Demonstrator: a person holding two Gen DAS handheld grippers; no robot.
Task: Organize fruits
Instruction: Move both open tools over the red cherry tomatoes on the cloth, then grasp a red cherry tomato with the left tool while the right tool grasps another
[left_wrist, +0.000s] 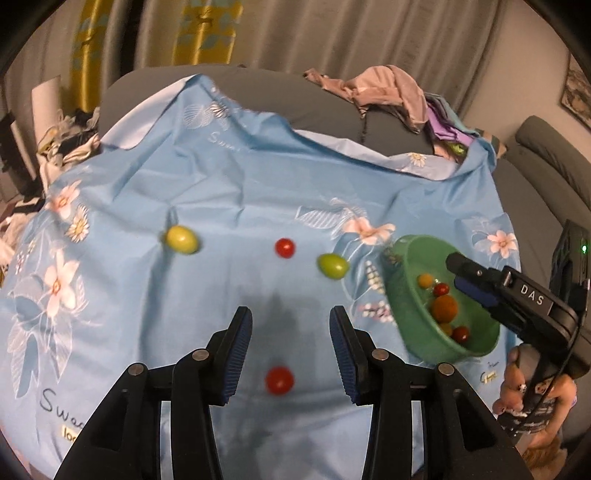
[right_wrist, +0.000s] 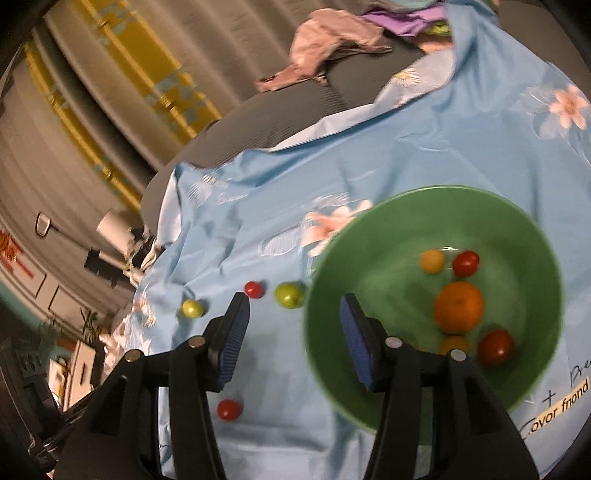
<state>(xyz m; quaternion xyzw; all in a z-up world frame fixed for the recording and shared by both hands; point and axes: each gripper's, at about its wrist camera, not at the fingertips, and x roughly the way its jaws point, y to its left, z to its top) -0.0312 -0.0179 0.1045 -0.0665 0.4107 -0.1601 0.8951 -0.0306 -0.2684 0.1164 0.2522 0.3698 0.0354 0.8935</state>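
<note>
A green bowl (left_wrist: 413, 325) (right_wrist: 332, 295) sits on the blue floral cloth and holds an orange (left_wrist: 445, 308) (right_wrist: 458, 307), red tomatoes and small yellow fruits. On the cloth lie a red tomato (left_wrist: 279, 380) (right_wrist: 229, 409), another red tomato (left_wrist: 284, 247) (right_wrist: 254, 289) and two green fruits (left_wrist: 181, 239) (left_wrist: 333, 266) (right_wrist: 289, 294) (right_wrist: 192, 308). My left gripper (left_wrist: 291, 332) is open with the near red tomato between its fingers. My right gripper (right_wrist: 295, 325) (left_wrist: 465, 275) is open and empty, straddling the bowl's left rim.
The blue floral cloth (left_wrist: 240, 177) covers a grey sofa. A pile of pink and purple clothes (left_wrist: 391, 92) lies at the back. More clutter (left_wrist: 62, 147) is at the left edge. Curtains hang behind.
</note>
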